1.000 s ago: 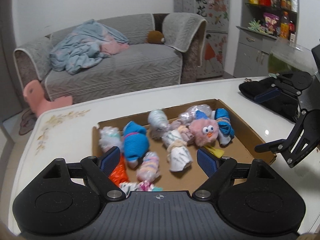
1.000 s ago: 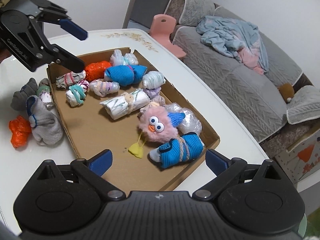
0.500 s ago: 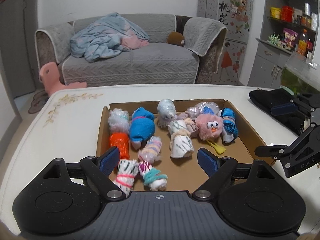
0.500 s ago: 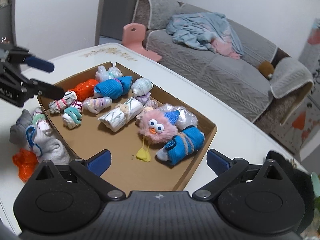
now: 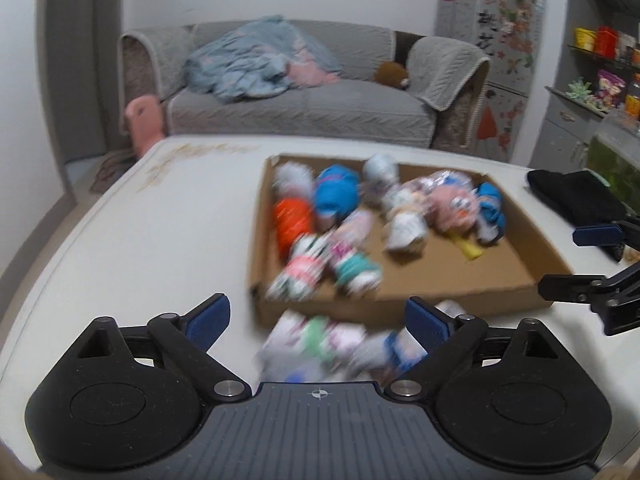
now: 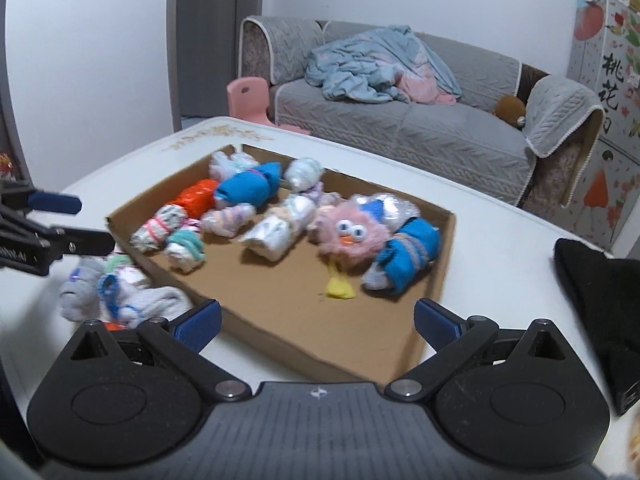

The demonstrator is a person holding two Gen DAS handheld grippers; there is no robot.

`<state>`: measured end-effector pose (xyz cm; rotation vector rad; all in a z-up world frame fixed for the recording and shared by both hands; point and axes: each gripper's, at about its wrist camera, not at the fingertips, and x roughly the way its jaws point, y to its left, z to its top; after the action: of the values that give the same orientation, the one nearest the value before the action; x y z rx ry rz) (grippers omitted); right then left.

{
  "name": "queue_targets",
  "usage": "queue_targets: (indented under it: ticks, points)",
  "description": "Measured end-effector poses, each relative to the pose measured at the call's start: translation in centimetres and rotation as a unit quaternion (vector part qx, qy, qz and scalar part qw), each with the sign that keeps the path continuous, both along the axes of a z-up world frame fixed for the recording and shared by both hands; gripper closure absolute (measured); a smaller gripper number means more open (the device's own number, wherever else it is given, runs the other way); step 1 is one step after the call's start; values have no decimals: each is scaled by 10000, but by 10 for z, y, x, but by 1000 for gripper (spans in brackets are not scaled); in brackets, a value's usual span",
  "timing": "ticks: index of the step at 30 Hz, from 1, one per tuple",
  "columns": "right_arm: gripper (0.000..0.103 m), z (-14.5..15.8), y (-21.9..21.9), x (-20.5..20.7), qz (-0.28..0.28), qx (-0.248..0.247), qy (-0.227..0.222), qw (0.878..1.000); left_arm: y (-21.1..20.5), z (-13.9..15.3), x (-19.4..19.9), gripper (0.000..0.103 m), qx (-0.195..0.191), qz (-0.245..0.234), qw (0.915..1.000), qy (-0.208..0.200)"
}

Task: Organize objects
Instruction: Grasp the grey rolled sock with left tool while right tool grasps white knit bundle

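Note:
A shallow cardboard box on the white table holds several rolled sock bundles, among them an orange one, a blue one and a fuzzy pink toy with eyes. More bundles lie loose on the table just outside the box's near corner. My left gripper hangs over these loose bundles, which look blurred. Its jaws are opening and the pads touch nothing. My right gripper stands open above the box's near wall with nothing held.
A black bag lies on the table right of the box. Behind the table are a grey sofa with a blue blanket and a pink chair. The table's rounded edge runs along the left.
The left gripper has drawn back from over the box to the loose bundles in front of it, and its jaws stand wider. Both views have rolled level; the right gripper shifted along the box.

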<state>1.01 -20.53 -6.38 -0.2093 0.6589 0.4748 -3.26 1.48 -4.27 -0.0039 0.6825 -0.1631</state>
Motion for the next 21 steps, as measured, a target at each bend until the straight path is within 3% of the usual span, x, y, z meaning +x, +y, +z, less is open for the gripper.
queue_targets:
  ticks: [5, 10, 17, 21]
  points:
    - [1, -15, 23, -13, 78, 395, 209, 9990, 16, -19, -16, 7, 137, 191, 9996, 135]
    - [1, -34, 48, -13, 22, 868, 598, 9944, 19, -32, -14, 6, -24, 130, 9997, 198]
    - [1, -48, 74, -5, -88, 1011, 881, 9909, 26, -44, -1, 6, -57, 199, 9994, 281]
    - [1, -54, 81, 1, -72, 1128, 1032, 9882, 38, -49, -2, 6, 153, 371, 9987, 326]
